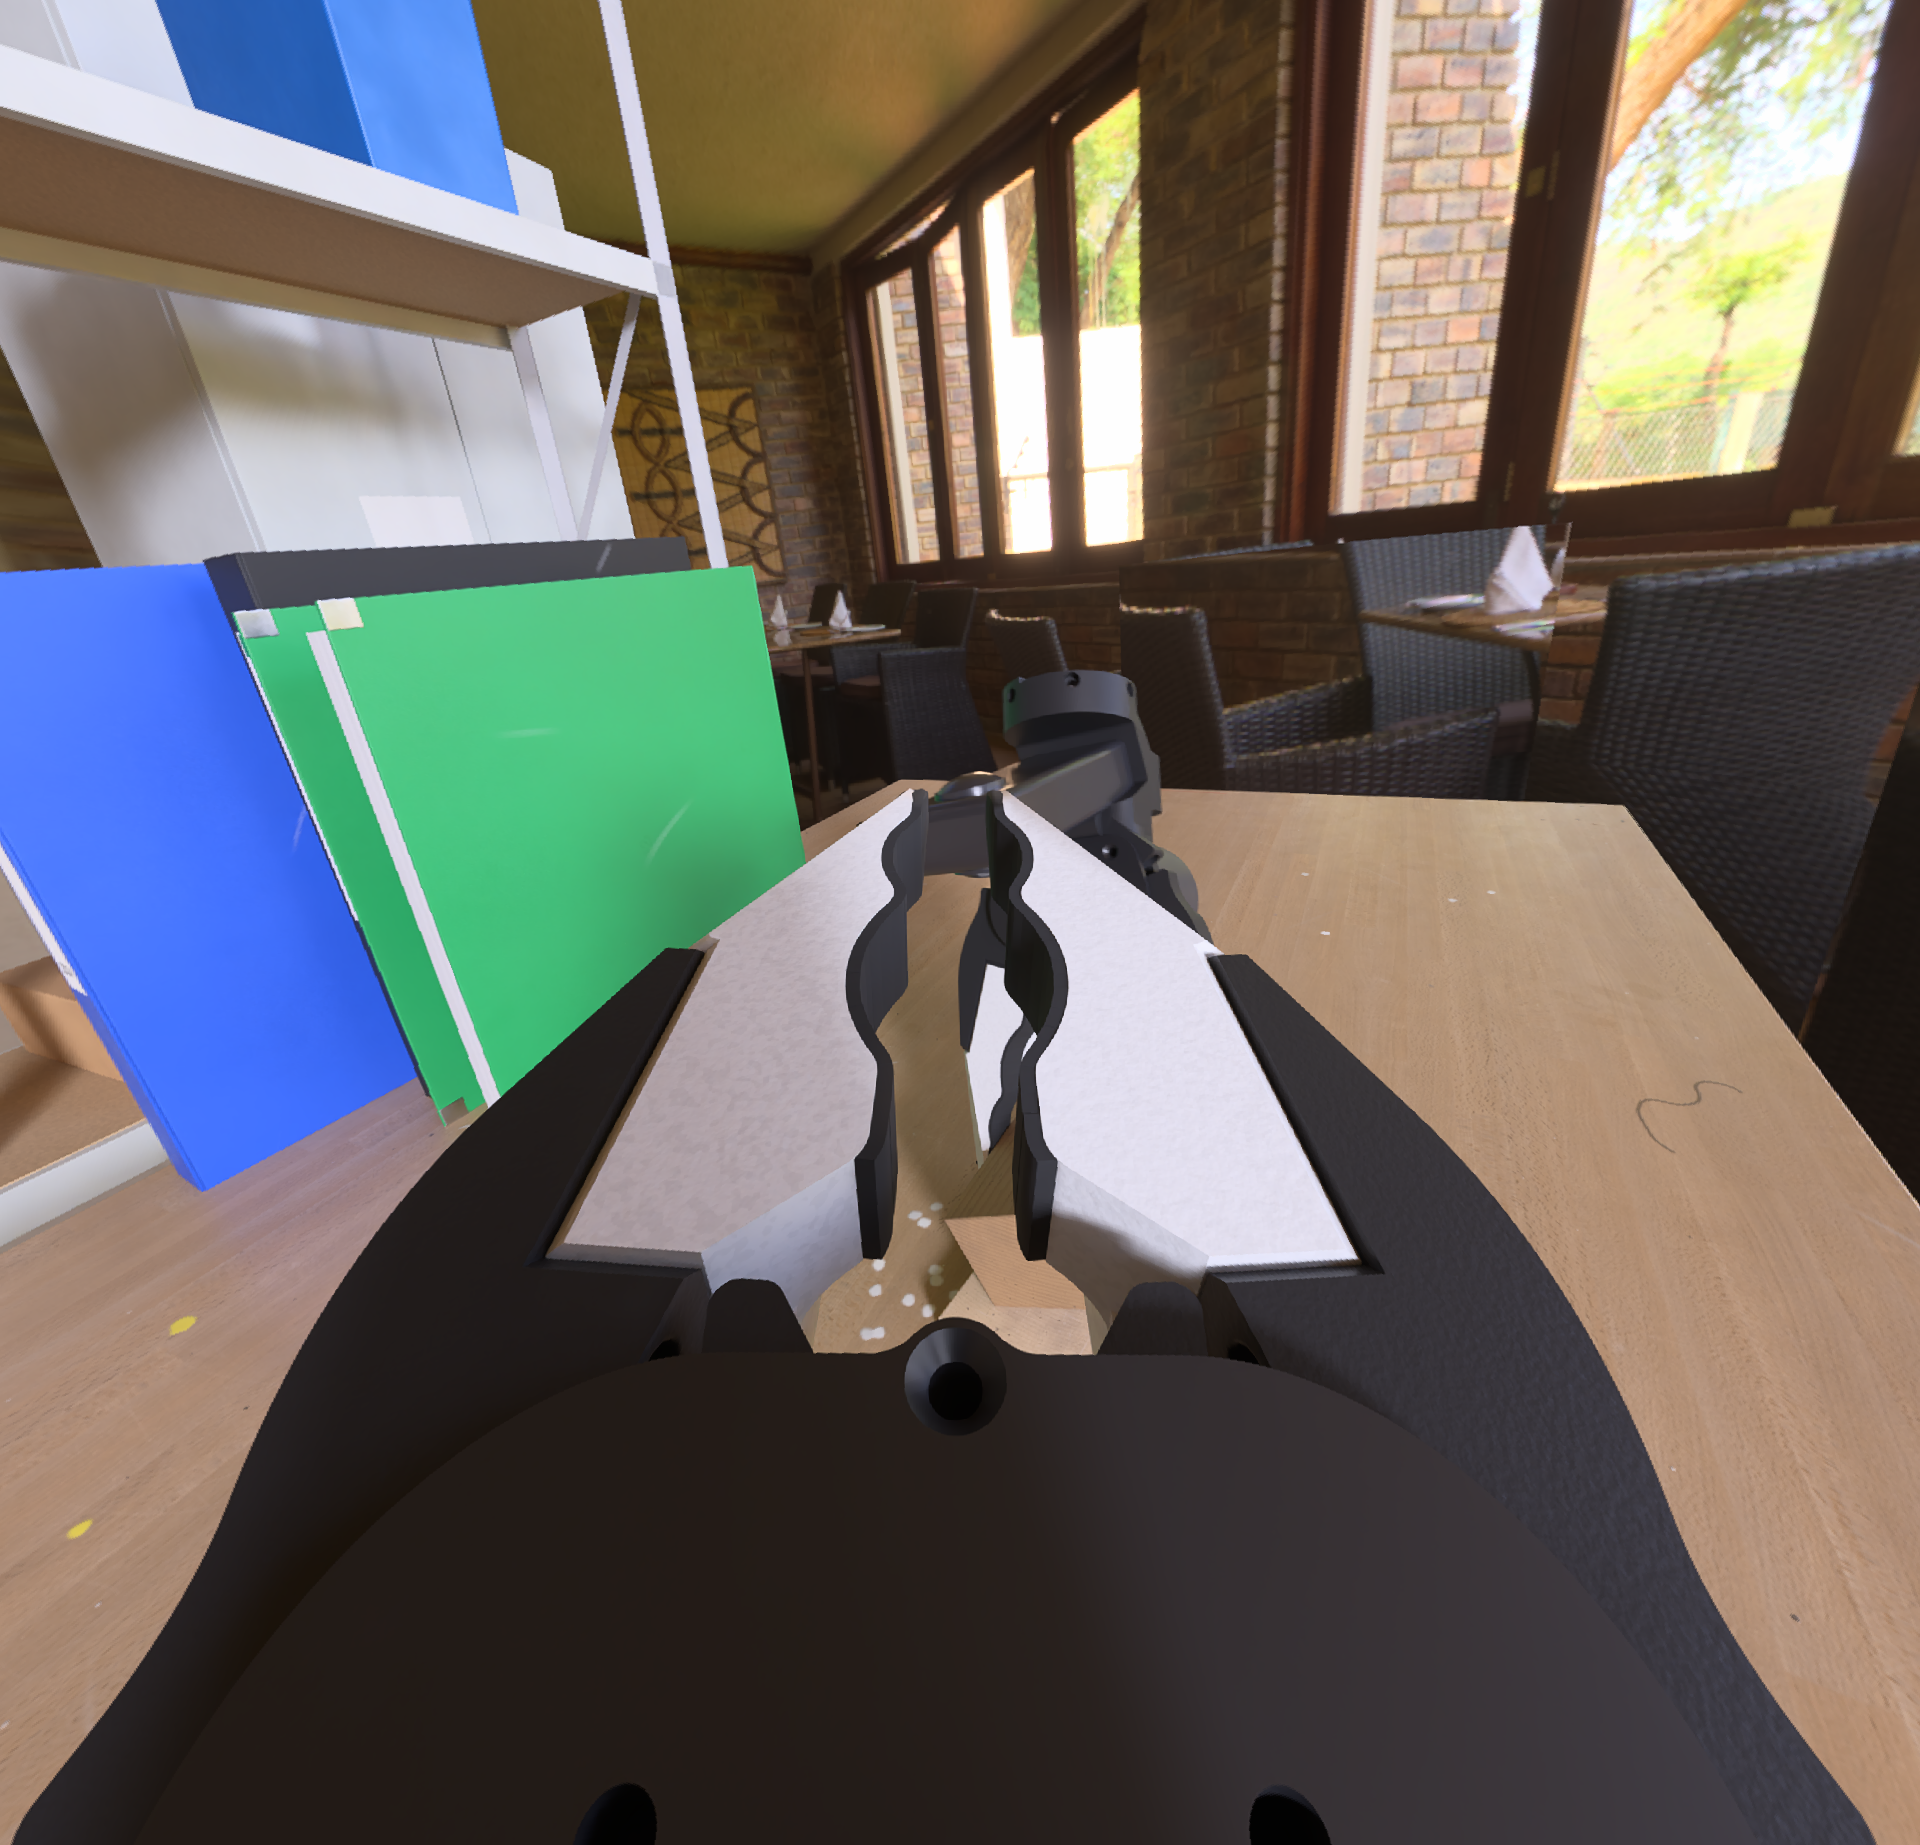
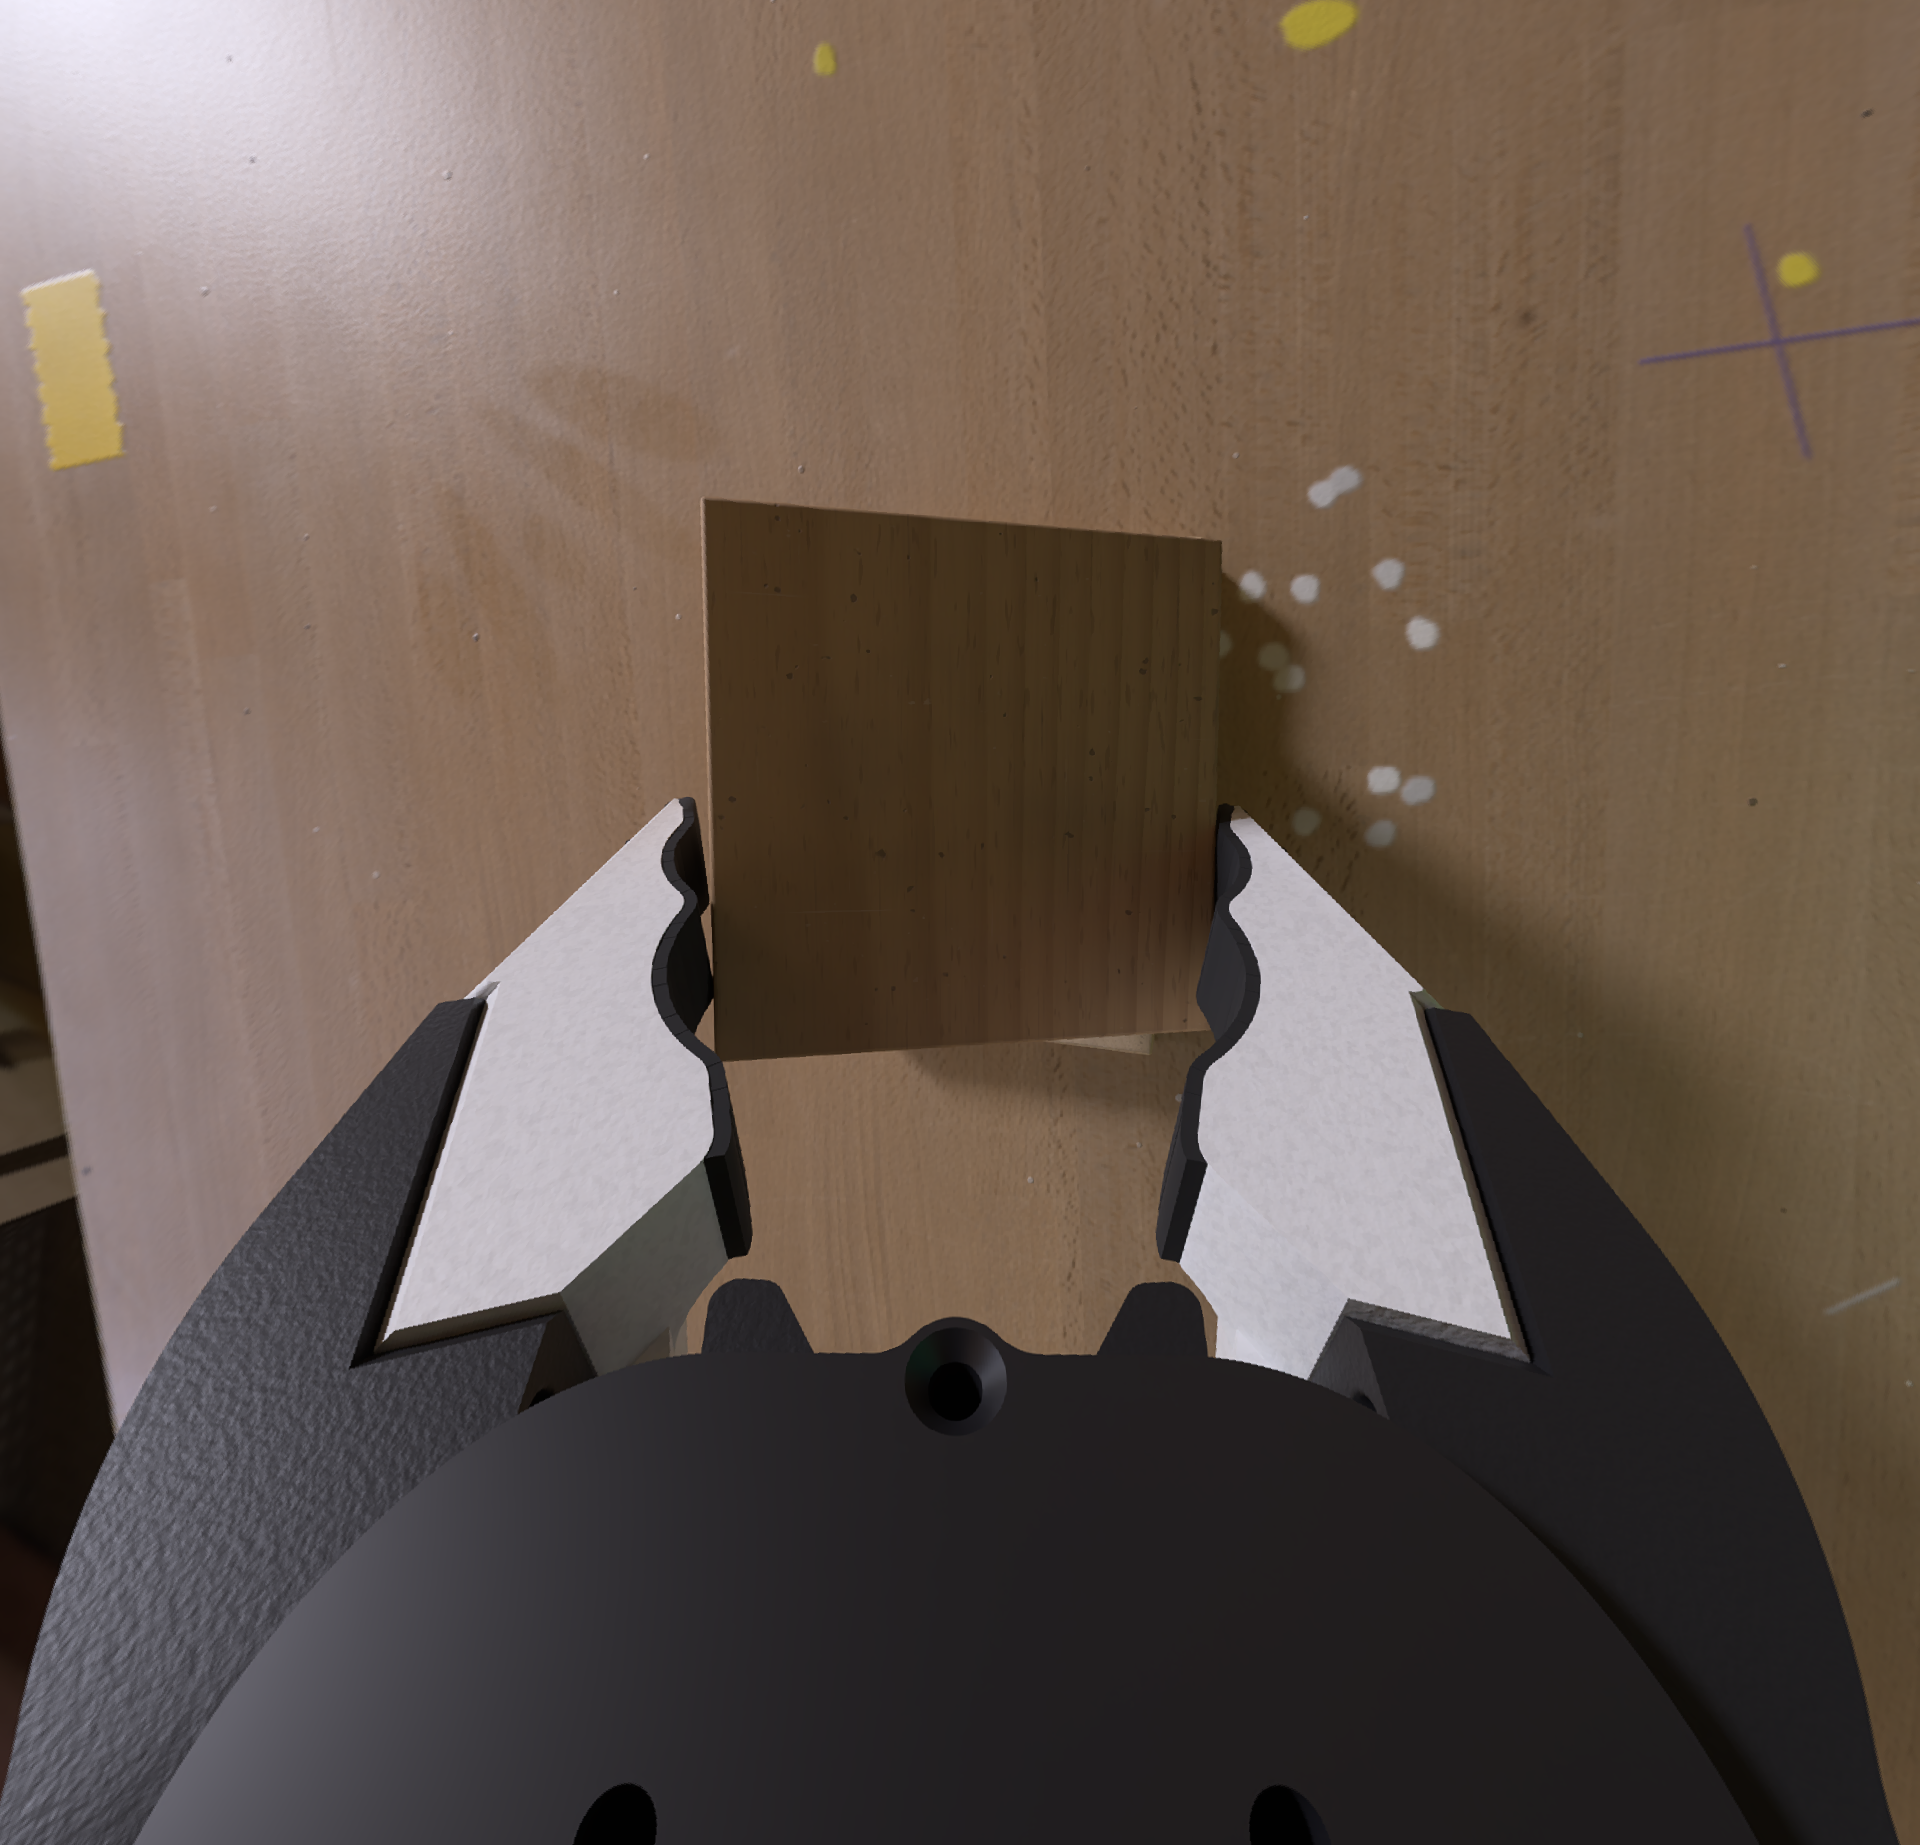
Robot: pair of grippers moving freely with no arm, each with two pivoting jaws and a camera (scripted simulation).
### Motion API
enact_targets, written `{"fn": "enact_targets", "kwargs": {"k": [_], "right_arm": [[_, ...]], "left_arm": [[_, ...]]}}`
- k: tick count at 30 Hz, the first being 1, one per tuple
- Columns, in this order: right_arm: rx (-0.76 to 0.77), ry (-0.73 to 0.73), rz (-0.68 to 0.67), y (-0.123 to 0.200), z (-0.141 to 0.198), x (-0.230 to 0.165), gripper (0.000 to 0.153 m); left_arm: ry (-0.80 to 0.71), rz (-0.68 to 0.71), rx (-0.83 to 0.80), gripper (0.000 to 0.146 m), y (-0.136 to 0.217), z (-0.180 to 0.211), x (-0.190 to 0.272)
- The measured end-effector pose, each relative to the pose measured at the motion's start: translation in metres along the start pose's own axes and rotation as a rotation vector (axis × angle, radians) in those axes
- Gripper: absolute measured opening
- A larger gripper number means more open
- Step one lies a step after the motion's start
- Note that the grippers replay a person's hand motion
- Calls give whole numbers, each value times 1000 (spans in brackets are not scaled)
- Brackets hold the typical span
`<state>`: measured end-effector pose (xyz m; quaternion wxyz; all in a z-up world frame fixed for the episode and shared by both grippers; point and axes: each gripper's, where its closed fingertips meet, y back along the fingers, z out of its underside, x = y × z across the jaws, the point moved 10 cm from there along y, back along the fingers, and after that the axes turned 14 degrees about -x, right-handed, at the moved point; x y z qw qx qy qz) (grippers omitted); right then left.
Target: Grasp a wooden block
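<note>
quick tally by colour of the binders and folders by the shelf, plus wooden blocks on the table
blue: 2, a binder leaning on the table and a box on the shelf
green: 2 folders
wooden block: 1
total: 5

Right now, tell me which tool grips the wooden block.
The right tool: its fingers clamp the wooden block's two opposite sides. The left tool's jaws are closed on nothing.
</note>
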<state>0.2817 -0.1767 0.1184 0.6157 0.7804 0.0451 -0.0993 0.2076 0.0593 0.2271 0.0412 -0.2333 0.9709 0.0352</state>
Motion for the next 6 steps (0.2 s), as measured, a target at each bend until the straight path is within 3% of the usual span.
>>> {"fn": "enact_targets", "kwargs": {"k": [6], "right_arm": [[-37, -4, -153, 4, -2, 15, 97]], "left_arm": [[7, 3, -3, 11, -1, 2, -1]]}}
